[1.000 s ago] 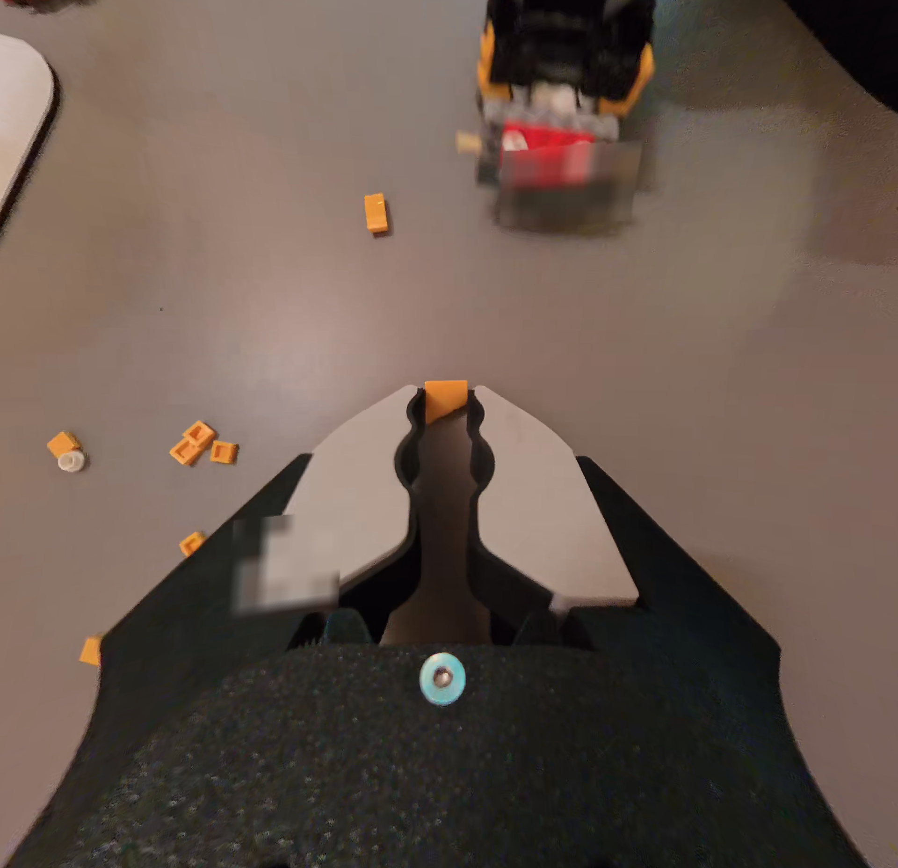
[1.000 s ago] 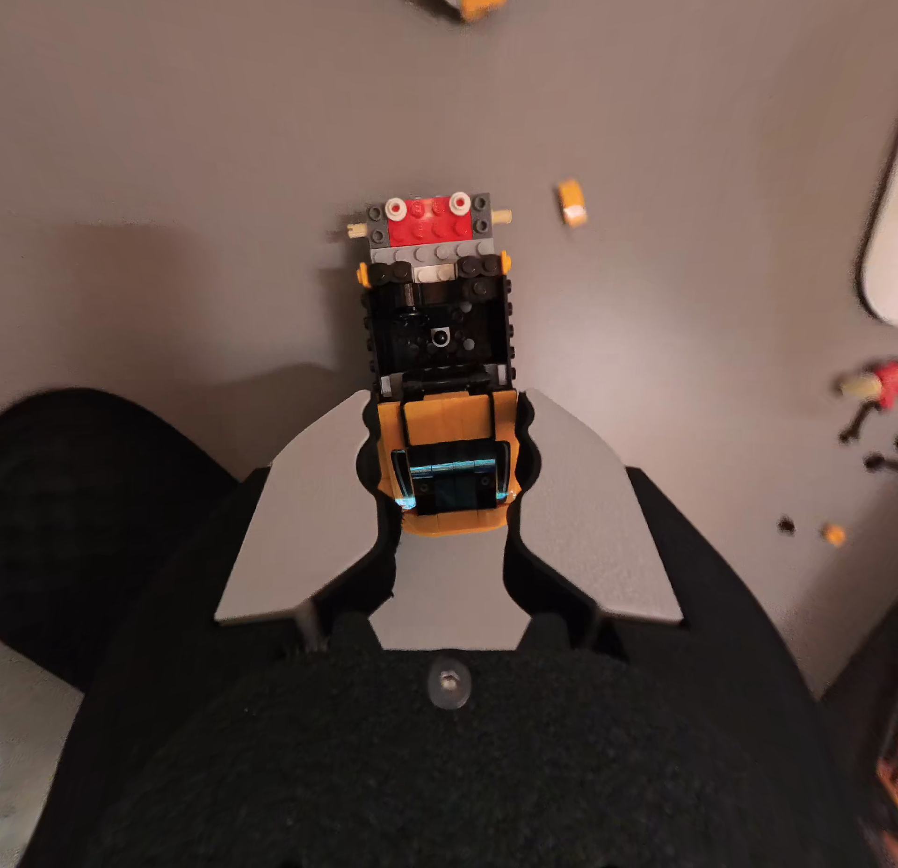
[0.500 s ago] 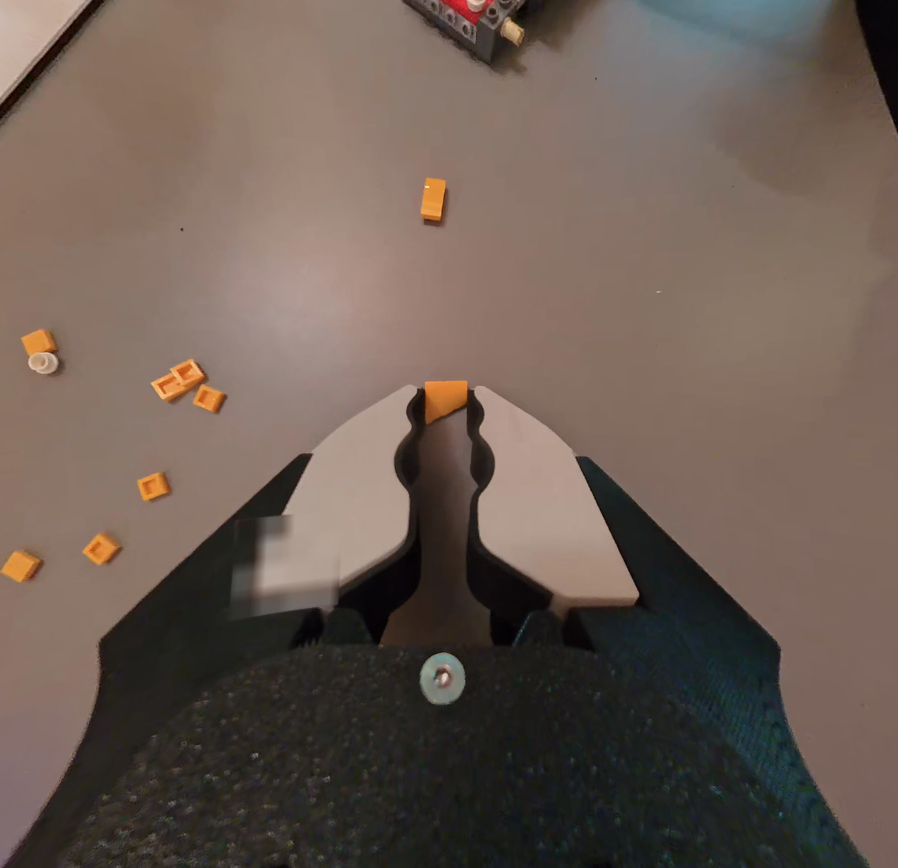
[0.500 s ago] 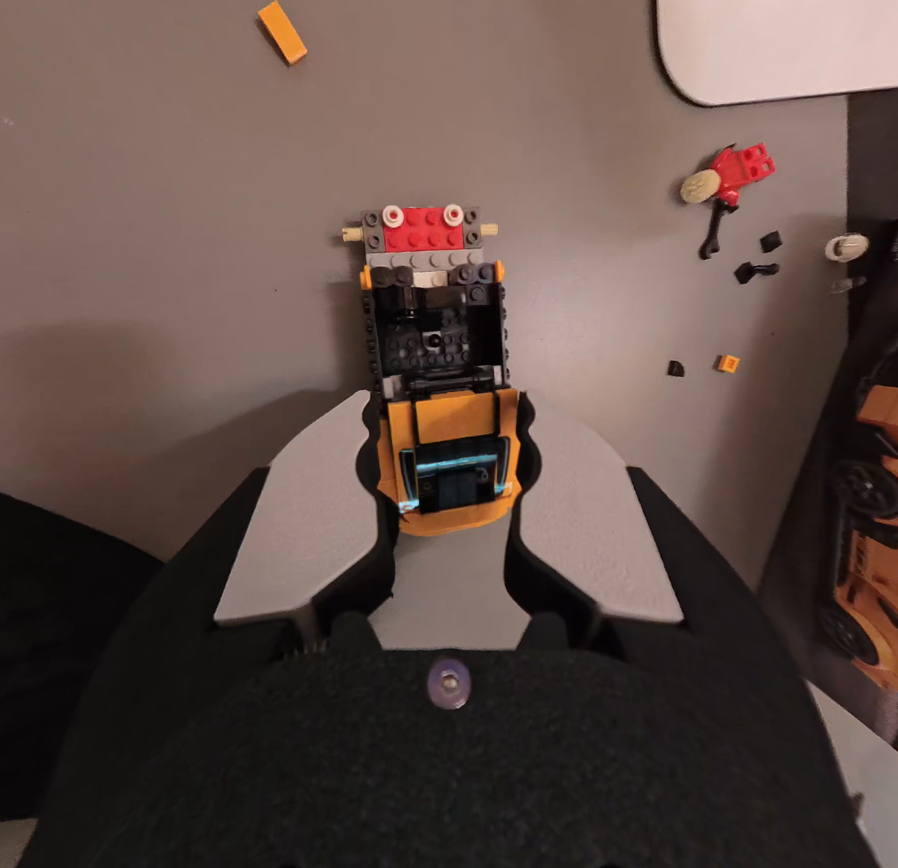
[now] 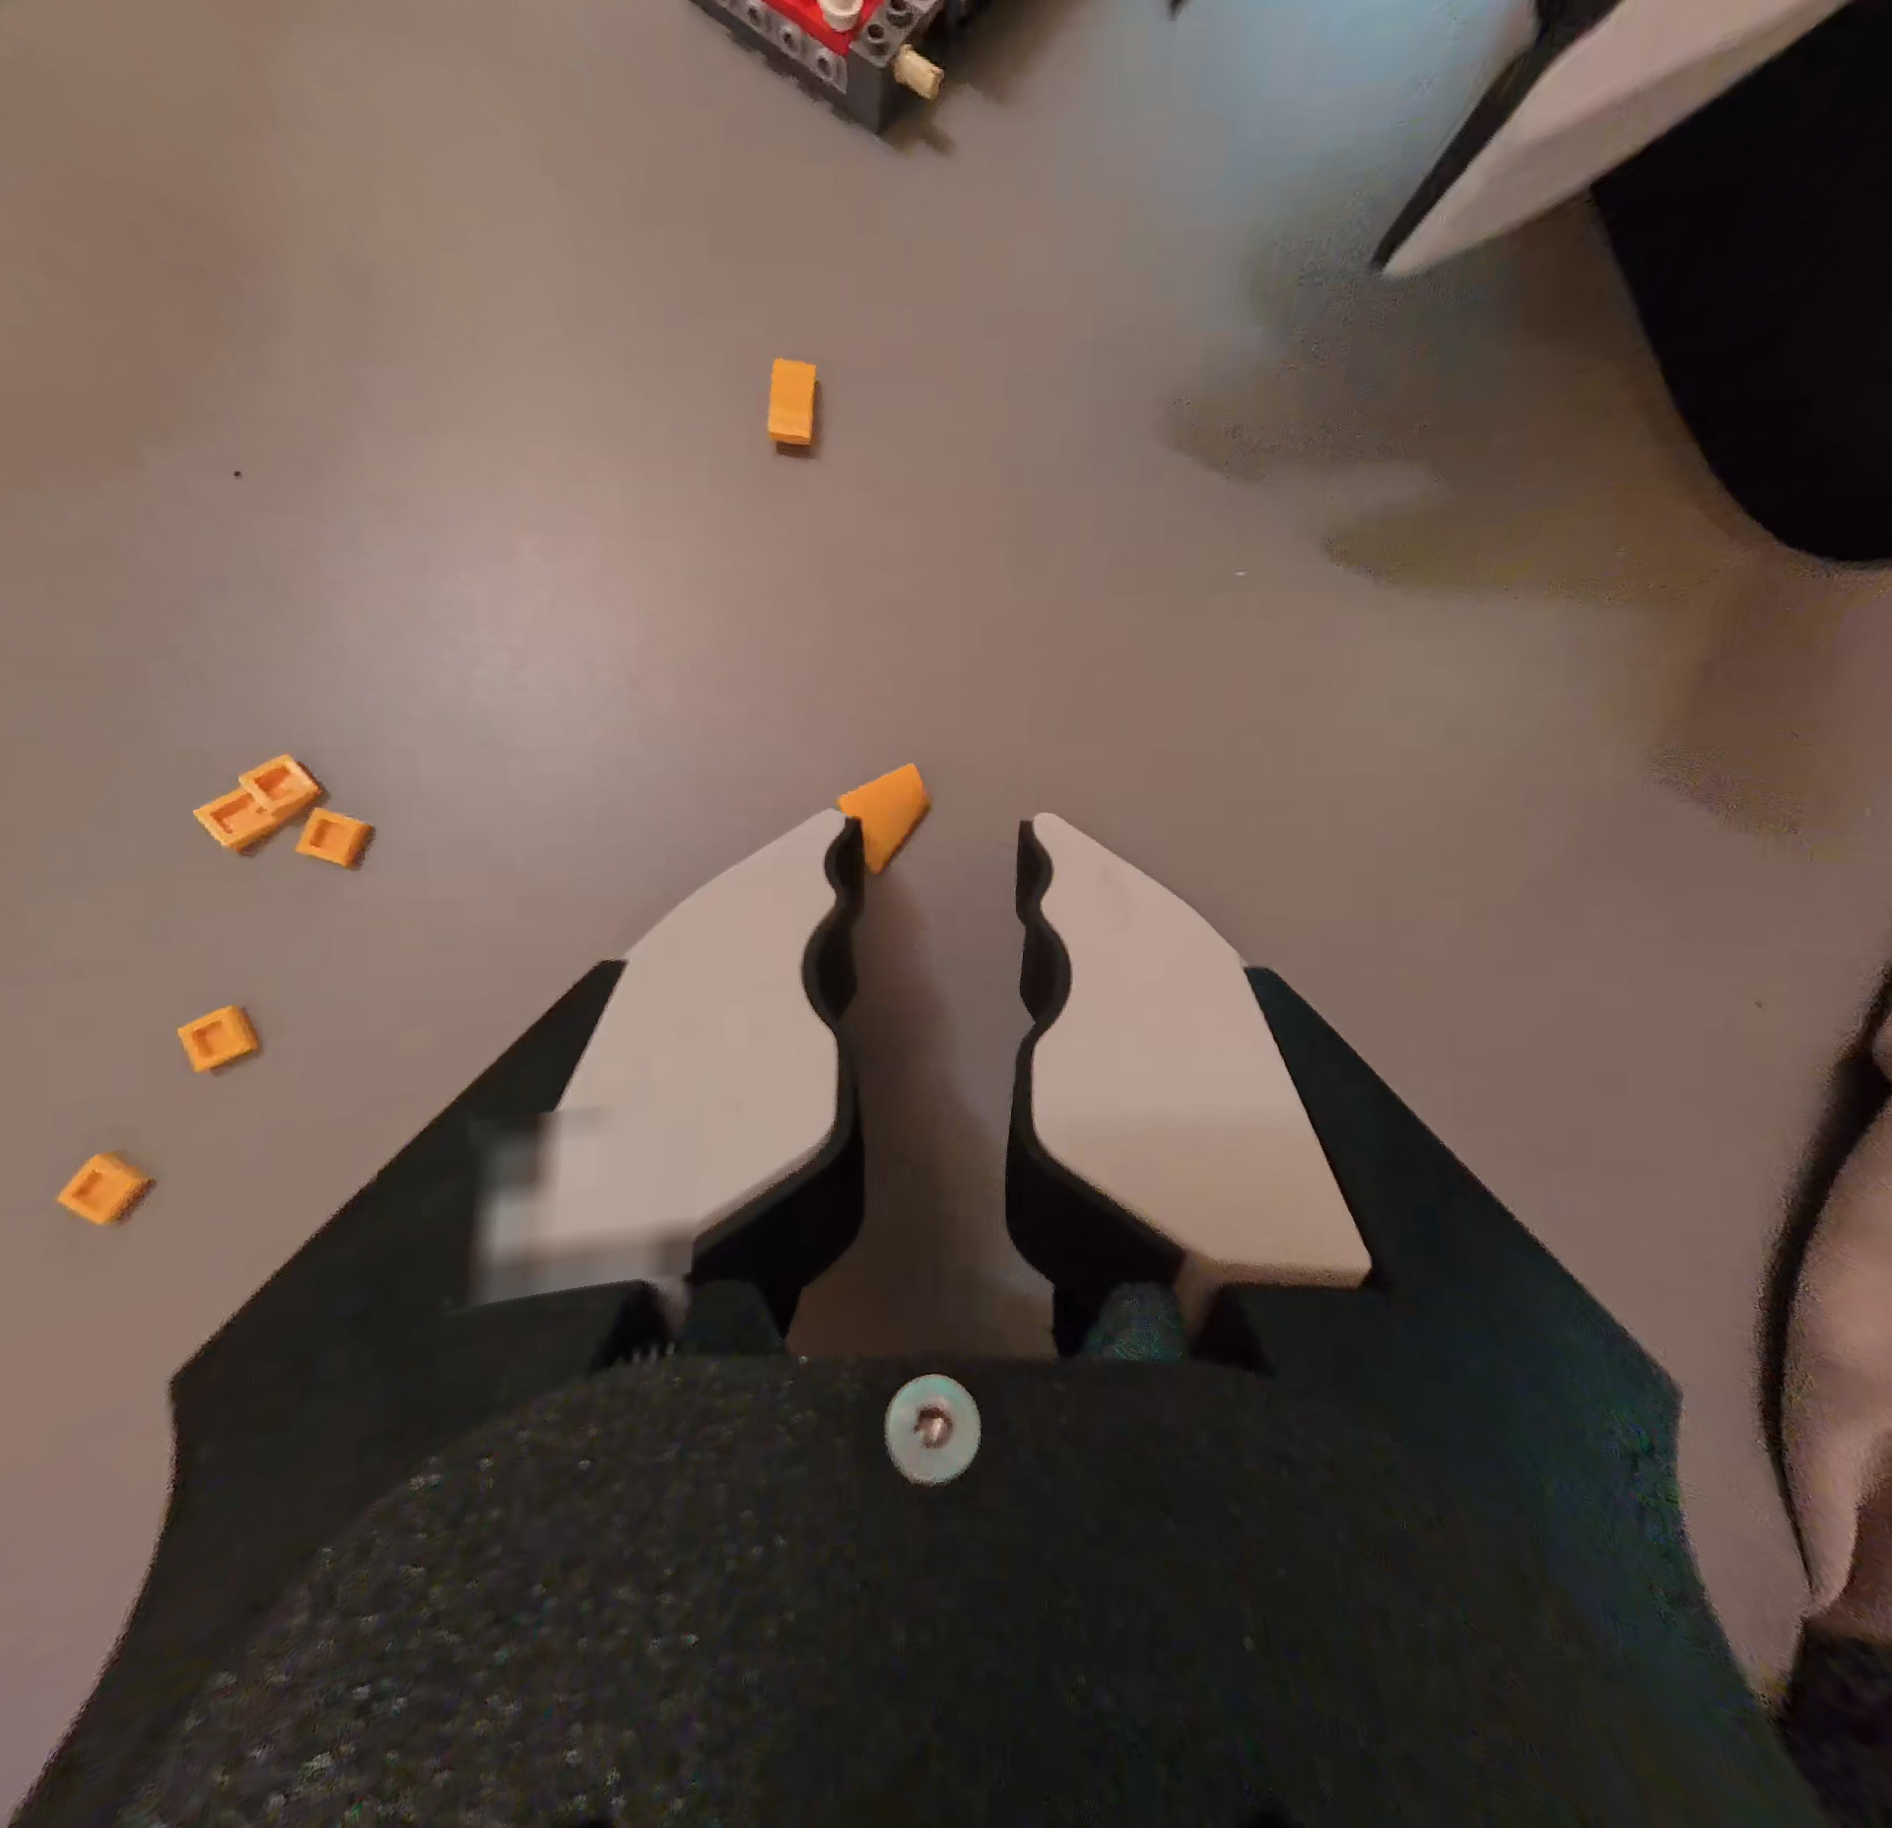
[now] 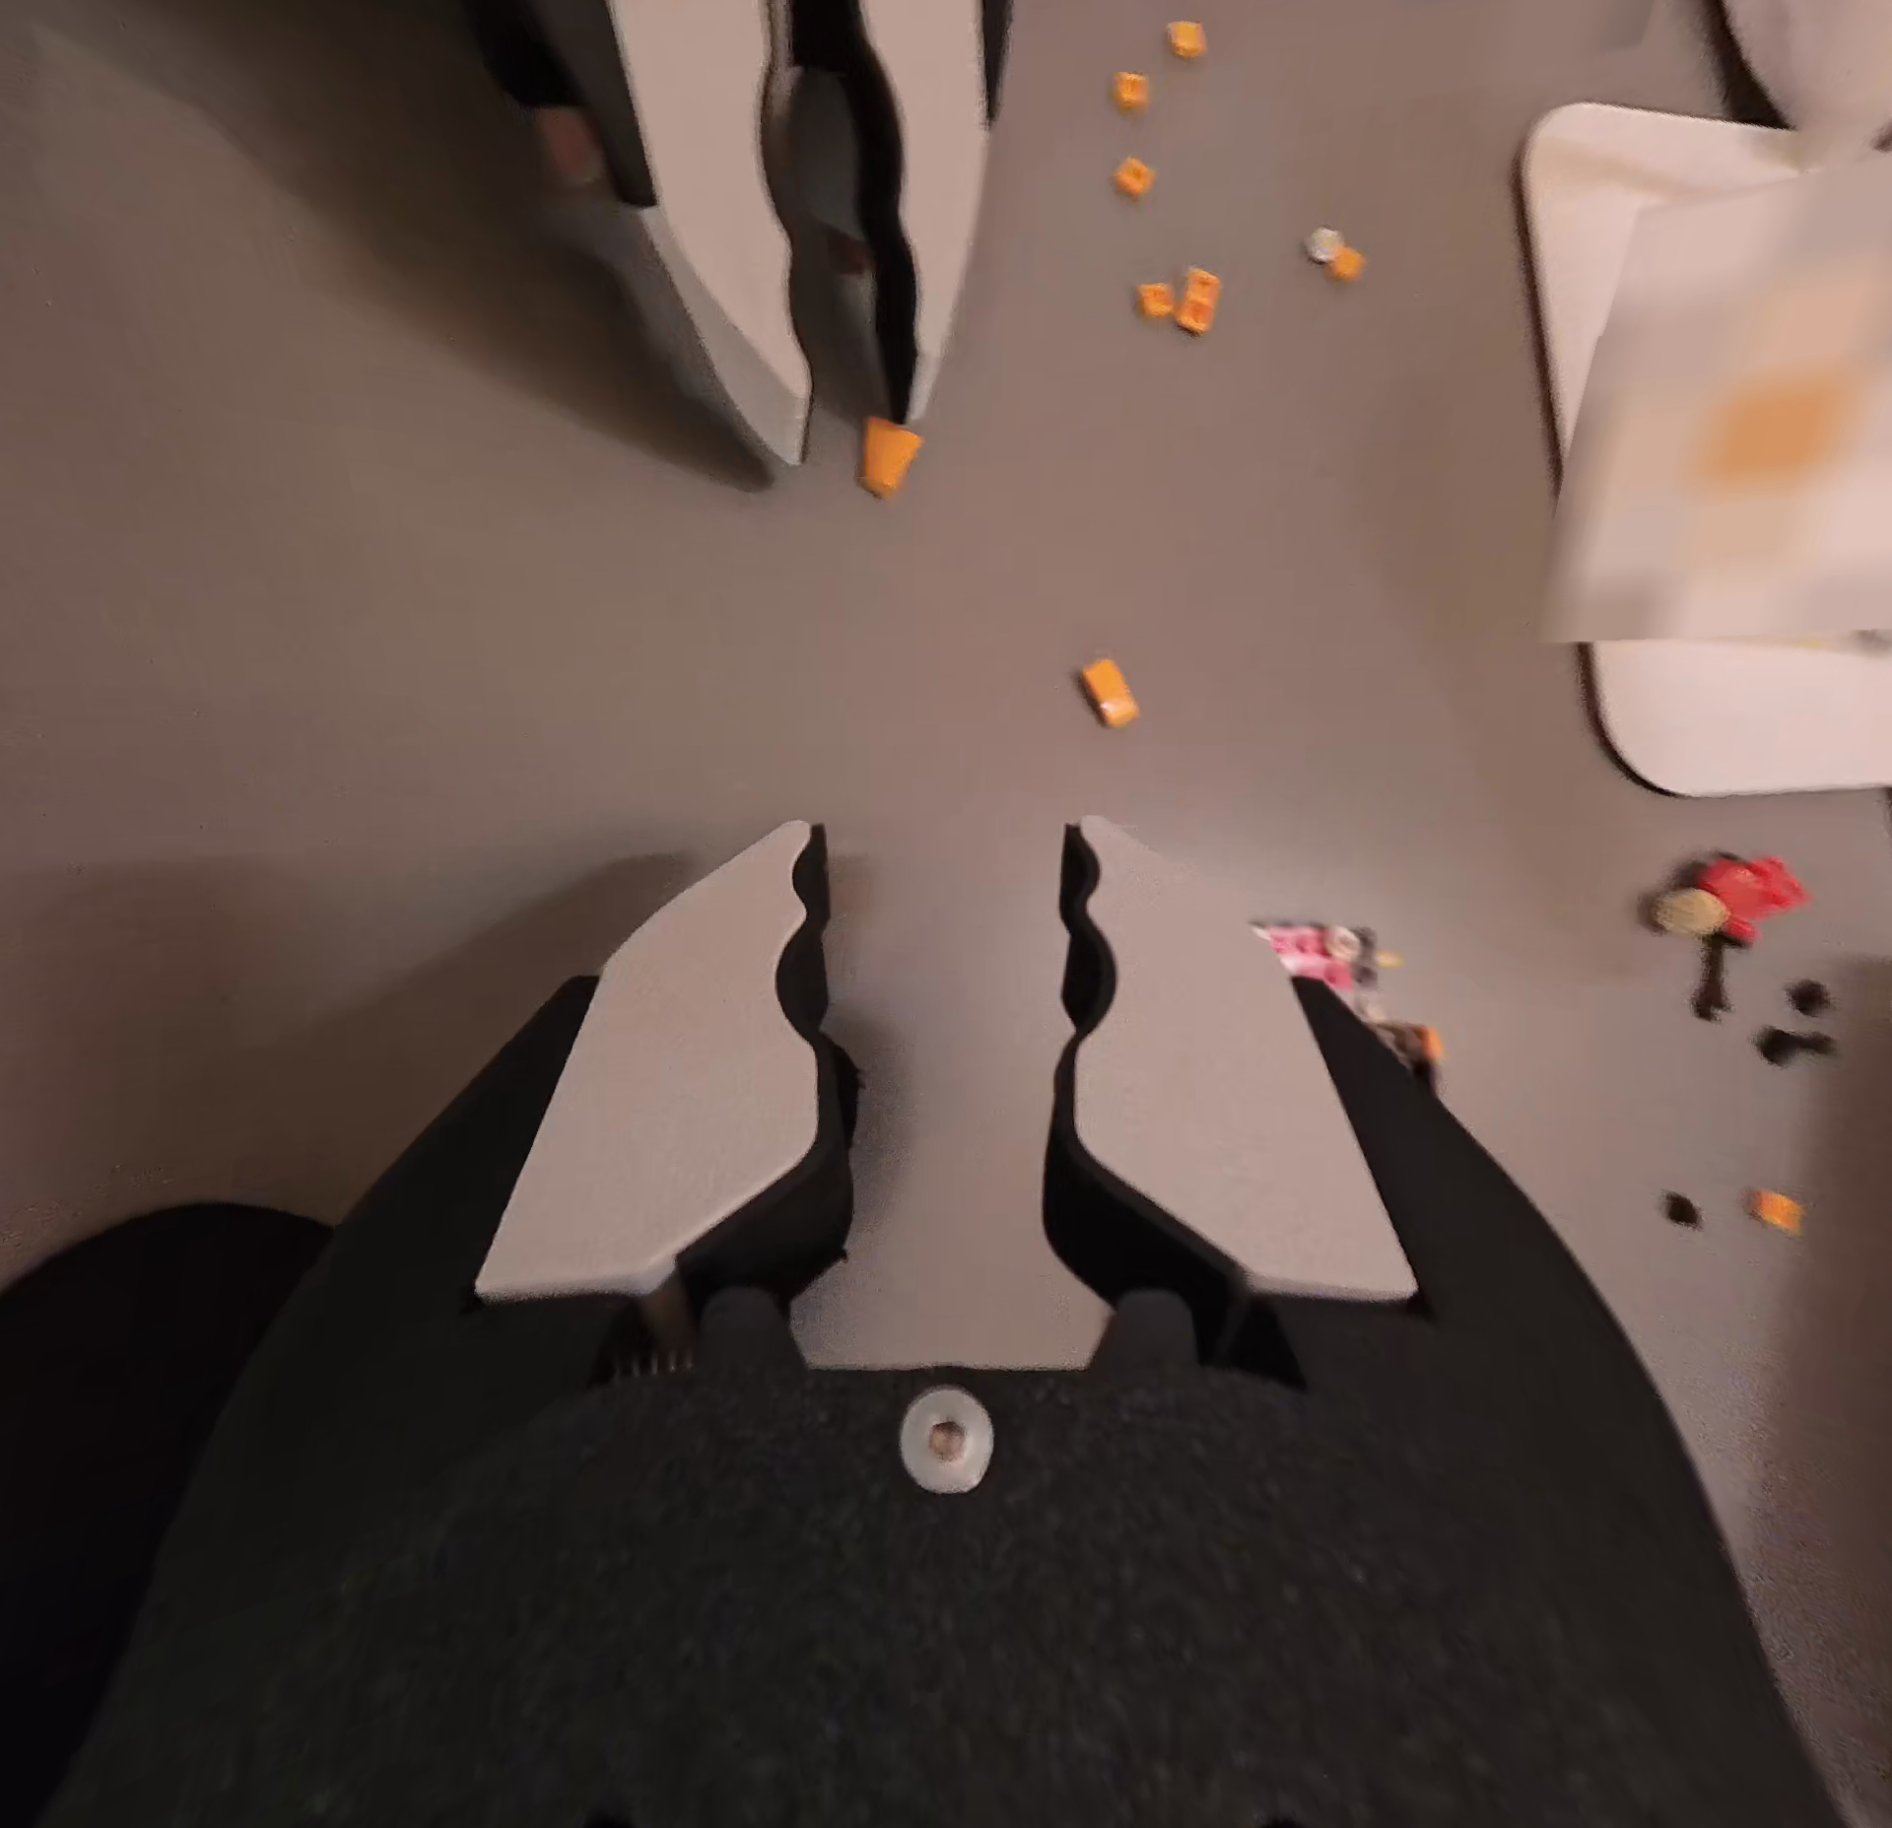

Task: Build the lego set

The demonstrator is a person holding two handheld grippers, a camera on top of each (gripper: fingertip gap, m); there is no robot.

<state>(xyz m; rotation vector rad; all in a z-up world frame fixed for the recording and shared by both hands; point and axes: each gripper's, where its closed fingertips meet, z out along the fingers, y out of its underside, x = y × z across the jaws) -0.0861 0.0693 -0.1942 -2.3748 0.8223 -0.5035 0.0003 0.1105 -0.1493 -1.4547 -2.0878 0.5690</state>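
Note:
My left gripper (image 5: 937, 827) is open just above the grey table (image 5: 512, 550). A small orange wedge piece (image 5: 886, 811) sits at the tip of its left finger; the right pad stands clear of it, so nothing is gripped. The right wrist view shows the same: the left gripper (image 6: 855, 427) with the orange piece (image 6: 889, 458) at its tips. My right gripper (image 6: 942, 837) is open and empty over bare table. The brick-built car (image 5: 819, 18), with a red and grey end, stands far ahead in the left wrist view. A part of the car (image 6: 1331, 950) shows beside my right finger.
An orange brick (image 5: 791, 400) lies alone between the grippers. Several small orange tiles (image 5: 266, 806) are scattered at the left. A white board (image 6: 1740, 735) lies at the right, with a red toy figure (image 6: 1730, 903) and black bits (image 6: 1792, 1021) below it. About 11 cm separates my left fingertips from my right.
My left jaws opened and the orange wedge left the grasp, now tilted at the left fingertip. My right gripper let go of the car and moved off; the car now sits to its right.

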